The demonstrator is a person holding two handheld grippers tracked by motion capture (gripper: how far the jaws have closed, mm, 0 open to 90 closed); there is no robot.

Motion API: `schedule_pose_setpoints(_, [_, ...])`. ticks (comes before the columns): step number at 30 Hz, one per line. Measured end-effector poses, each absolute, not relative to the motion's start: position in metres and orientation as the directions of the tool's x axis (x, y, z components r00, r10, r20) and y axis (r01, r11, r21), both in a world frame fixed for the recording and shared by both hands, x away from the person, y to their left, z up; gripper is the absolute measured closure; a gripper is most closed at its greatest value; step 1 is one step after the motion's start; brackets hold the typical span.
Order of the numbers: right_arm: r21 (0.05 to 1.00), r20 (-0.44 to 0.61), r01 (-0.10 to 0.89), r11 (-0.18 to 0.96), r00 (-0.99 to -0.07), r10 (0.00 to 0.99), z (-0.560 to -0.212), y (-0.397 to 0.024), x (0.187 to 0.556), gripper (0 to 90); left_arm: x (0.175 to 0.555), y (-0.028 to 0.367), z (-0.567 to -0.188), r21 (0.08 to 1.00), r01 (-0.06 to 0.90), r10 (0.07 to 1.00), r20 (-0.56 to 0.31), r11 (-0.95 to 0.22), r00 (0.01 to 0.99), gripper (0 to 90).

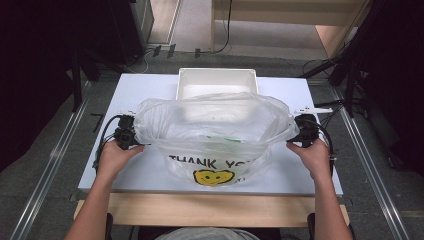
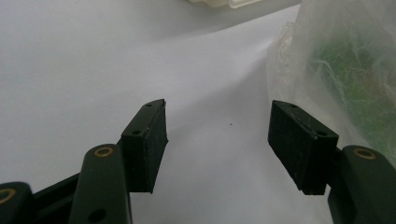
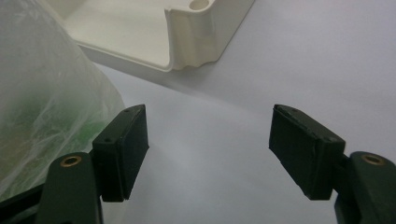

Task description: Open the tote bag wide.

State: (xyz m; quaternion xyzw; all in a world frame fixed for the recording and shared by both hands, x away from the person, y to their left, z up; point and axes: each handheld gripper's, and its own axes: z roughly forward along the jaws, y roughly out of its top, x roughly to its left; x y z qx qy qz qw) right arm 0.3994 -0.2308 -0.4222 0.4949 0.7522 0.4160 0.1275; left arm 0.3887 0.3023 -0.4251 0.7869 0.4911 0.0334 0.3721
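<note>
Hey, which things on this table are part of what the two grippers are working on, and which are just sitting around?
In the job:
- clear plastic bag printed THANK YOU with a yellow smiley, something green inside
- left gripper, jaws open beside the bag
- right gripper, jaws open beside the bag

Lying about:
- white rectangular plastic bin, behind the bag
- white tabletop

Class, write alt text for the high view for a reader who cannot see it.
A clear plastic bag printed with "THANK YOU" and a yellow smiley stands open on a white table, between the left gripper and right gripper, both open. A white tray sits behind it.
</note>
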Motion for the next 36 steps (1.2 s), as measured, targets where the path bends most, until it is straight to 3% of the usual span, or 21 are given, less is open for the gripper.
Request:
schedule_pose_setpoints(15, [0.745,0.206,0.639,0.192,-0.494,0.845,-0.42,-0.228,0.396,30.0,0.392,0.313,-0.422,0.628,0.75,0.798,-0.334,-0.208,0.501,34.1])
schedule_pose_setpoints(36, [0.75,0.188,0.622,0.226,-0.528,0.828,-0.422,-0.228,0.396,32.3,0.393,0.312,-0.421,0.632,0.74,0.785,-0.329,-0.23,0.525,35.0])
